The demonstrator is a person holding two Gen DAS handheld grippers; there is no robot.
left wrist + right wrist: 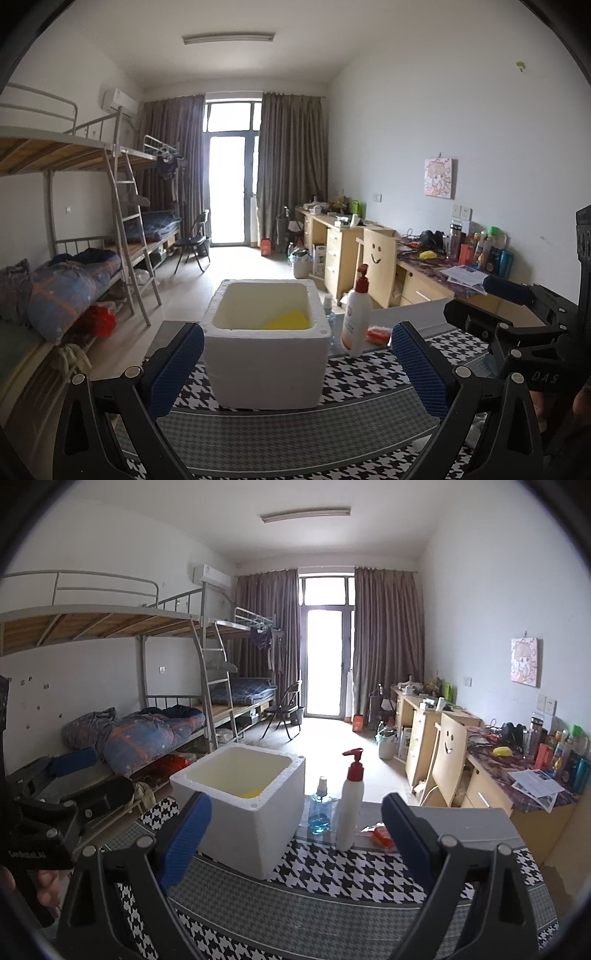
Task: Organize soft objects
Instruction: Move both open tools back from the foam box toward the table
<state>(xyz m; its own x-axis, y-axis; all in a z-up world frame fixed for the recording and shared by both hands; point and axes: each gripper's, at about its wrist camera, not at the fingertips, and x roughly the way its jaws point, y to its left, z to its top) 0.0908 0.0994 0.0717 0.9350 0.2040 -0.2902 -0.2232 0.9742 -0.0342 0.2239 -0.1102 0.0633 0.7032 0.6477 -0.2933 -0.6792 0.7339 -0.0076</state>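
Both tools held level above the table with the black-and-white houndstooth cloth [369, 373], side by side, facing down the dorm room.

Left gripper [297, 363]: blue-padded fingers spread wide, nothing between them. The white foam box with thick walls [266, 354] stands straight ahead of it on the cloth, open at the top. Inside, against the far right corner of the floor, lies a flat yellow soft piece [290, 319] (only its edge shows over the rim in the right wrist view [251, 794]).

Right gripper [295, 834]: fingers likewise wide apart and holding nothing. The foam box [240, 812] sits left of its centre line.

Just right of the box, near the table's far edge: a white pump bottle with red pump head [351, 805], upright; a small clear spray bottle of blue liquid [320, 808], upright, between box and pump bottle; a small orange soft packet [382, 836] lying flat on the cloth, right of the pump bottle, partly hidden behind the right finger pad.

Each tool shows at the edge of the other's view.
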